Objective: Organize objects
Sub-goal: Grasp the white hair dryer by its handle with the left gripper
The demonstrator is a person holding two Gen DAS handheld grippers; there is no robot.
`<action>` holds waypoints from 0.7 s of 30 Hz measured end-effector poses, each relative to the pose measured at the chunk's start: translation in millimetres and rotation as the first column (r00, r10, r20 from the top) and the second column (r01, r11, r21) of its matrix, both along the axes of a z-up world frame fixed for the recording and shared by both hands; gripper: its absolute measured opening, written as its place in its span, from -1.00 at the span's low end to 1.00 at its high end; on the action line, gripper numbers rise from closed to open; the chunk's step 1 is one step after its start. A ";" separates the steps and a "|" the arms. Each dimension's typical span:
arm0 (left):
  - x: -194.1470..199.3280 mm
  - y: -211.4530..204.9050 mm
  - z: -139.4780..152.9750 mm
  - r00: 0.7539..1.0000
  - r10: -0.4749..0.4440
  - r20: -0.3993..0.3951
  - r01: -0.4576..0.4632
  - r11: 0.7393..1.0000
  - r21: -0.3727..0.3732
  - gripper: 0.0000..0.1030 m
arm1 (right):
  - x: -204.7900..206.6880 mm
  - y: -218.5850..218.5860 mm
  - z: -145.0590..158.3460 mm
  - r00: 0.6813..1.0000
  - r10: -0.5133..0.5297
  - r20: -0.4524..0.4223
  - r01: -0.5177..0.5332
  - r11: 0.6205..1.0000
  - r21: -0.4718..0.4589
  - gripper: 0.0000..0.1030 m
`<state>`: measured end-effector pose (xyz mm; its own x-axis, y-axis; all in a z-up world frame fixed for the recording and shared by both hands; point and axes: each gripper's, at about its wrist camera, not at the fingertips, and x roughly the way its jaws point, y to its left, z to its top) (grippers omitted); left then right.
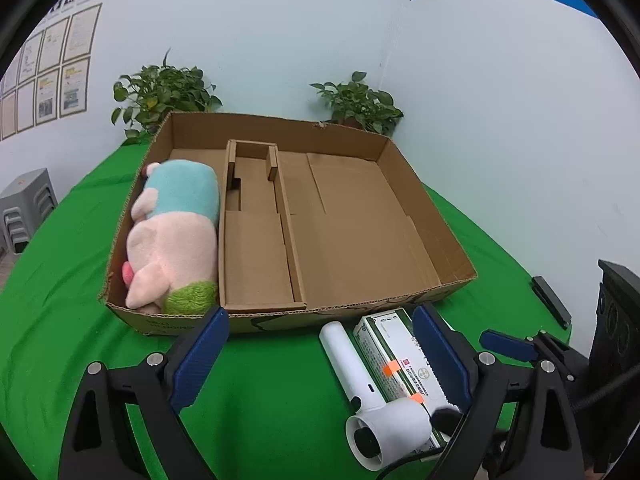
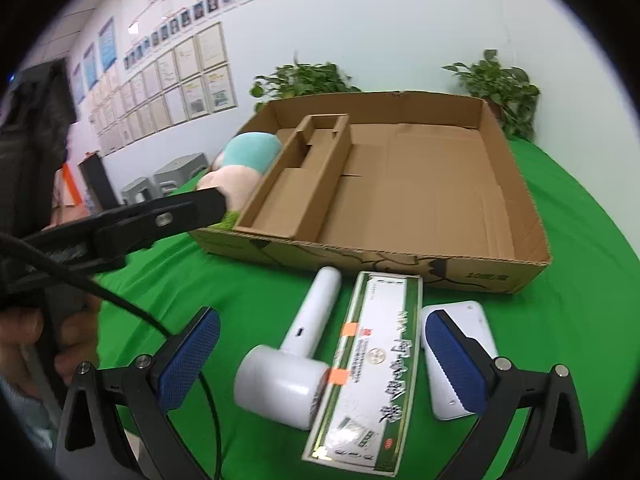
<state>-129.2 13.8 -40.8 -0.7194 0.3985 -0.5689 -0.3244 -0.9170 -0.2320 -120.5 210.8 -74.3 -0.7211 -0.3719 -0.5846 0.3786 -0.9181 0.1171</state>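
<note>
A shallow brown cardboard tray (image 1: 432, 224) is set on the green-covered table (image 1: 60, 320), its open top up and a narrow cardboard divider (image 1: 256, 184) fixed left of its middle. A plush toy (image 1: 176, 236) in pink, light blue and green is laid lengthwise in the tray's left compartment, against the left wall. Just outside the tray's near edge, three things are laid side by side on the cloth: a white handheld device (image 2: 296, 356) with a round head and a straight handle, a long green-and-white carton (image 2: 368, 364) marked with two orange tabs, and a white rounded block (image 2: 460, 360) to the carton's right. The device's head is seen touching the carton's side.
</note>
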 end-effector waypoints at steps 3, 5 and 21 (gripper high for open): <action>-12.1 0.1 -10.9 0.995 -0.073 0.068 0.070 0.996 0.046 0.80 | 19.1 -4.5 -9.0 0.996 0.084 -0.027 -0.084 0.996 0.013 0.99; -19.6 2.3 -19.3 0.988 -0.113 0.106 0.106 0.992 0.064 0.80 | 29.6 -5.6 -19.4 0.991 0.130 -0.012 -0.130 0.991 -0.007 0.99; -73.2 37.6 -118.4 0.838 -0.286 0.465 0.234 0.958 0.168 -0.14 | 37.9 -37.3 -46.1 0.983 0.179 0.026 -0.181 0.981 0.070 0.80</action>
